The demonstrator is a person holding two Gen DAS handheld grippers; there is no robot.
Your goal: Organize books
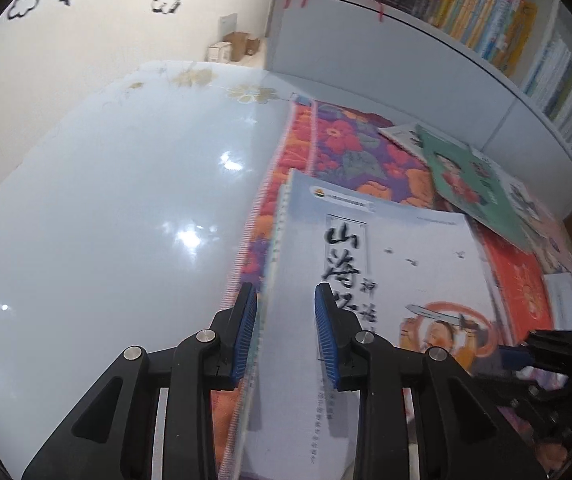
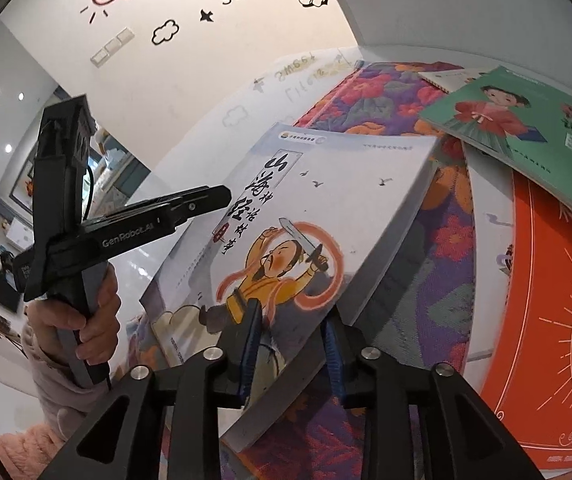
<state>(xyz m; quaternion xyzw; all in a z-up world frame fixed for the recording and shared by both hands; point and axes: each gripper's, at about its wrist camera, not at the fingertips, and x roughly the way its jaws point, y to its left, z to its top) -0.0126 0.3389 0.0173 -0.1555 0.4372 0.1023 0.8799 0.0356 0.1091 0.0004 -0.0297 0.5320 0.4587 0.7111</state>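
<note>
A thick white book [image 1: 386,248] [image 2: 326,200], with black brush lettering and a cartoon swordsman on its cover, lies tilted over a floral cloth [image 2: 438,260]. My left gripper [image 1: 286,320] is shut on its spine side, one blue pad on the outer edge and the other on the cover. My right gripper [image 2: 292,336] has the book's near corner between its fingers, with both pads against it. The left gripper's black body [image 2: 134,224], held by a person's hand [image 2: 94,320], reaches the book's far side in the right wrist view.
A green book [image 2: 526,128] [image 1: 474,192] overlaps an orange one [image 2: 546,320] on the cloth to the right. A glossy white tabletop [image 1: 126,200] spreads to the left. A shelf of upright books [image 1: 486,12] runs behind, above a pale wall panel.
</note>
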